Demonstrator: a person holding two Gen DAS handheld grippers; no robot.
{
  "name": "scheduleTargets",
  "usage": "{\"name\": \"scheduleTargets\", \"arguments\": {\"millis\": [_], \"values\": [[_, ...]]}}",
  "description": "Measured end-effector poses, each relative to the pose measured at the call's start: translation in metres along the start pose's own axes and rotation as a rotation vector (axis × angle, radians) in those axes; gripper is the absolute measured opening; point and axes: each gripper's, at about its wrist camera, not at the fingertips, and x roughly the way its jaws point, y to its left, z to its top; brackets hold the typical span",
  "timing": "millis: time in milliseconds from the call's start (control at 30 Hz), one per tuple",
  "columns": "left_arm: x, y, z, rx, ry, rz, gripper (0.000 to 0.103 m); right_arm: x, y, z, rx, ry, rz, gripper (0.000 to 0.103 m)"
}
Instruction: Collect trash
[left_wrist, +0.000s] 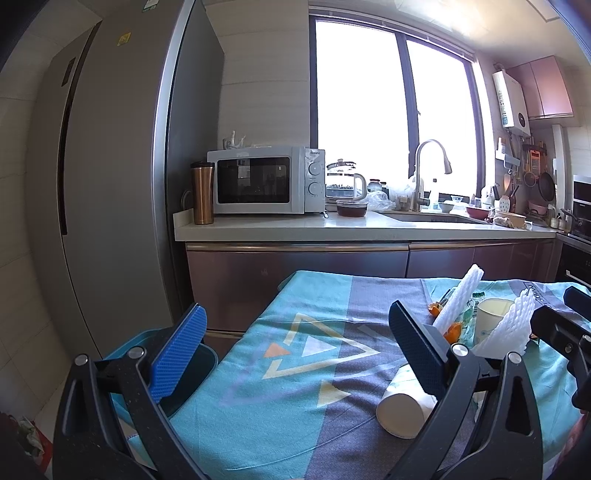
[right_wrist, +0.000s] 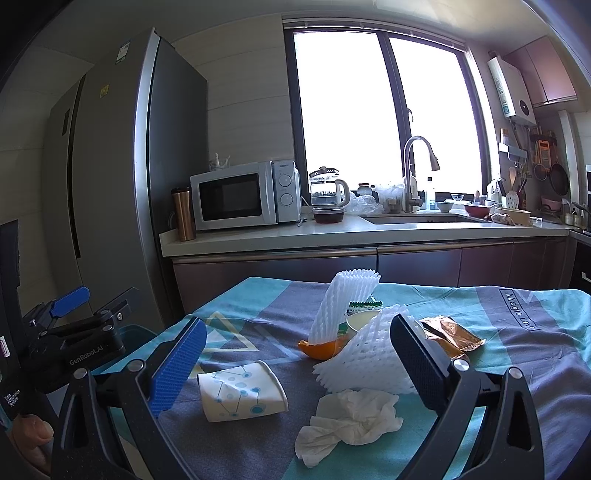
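Both grippers' jaws gape apart; the paper cup lies sideways, mouth pointing right.

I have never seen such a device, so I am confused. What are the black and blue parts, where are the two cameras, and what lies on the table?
A person holds two hand grippers, each with a camera looking along its two fingers. One picture comes from the left gripper, the other from the right gripper. Both are open and hold nothing. On the tablecloth lie a tipped paper cup, a crumpled tissue, white foam nets, orange peel and a wrapper.
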Motion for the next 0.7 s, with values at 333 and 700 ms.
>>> {"name": "scheduleTargets", "arguments": {"millis": [333,700], "values": [[-0.0012,-0.0015,-0.0007,0.003,-0.004,0.002,0.097,-0.0005,-0.0008,-0.0010,0.007,-0.002,0.005,0.096],[-0.0003,-0.0028,0.0002,0.005,-0.001,0.000,0.097,-0.0006,-0.0002,-0.0002,0.010,0.000,0.009,0.096]]}}
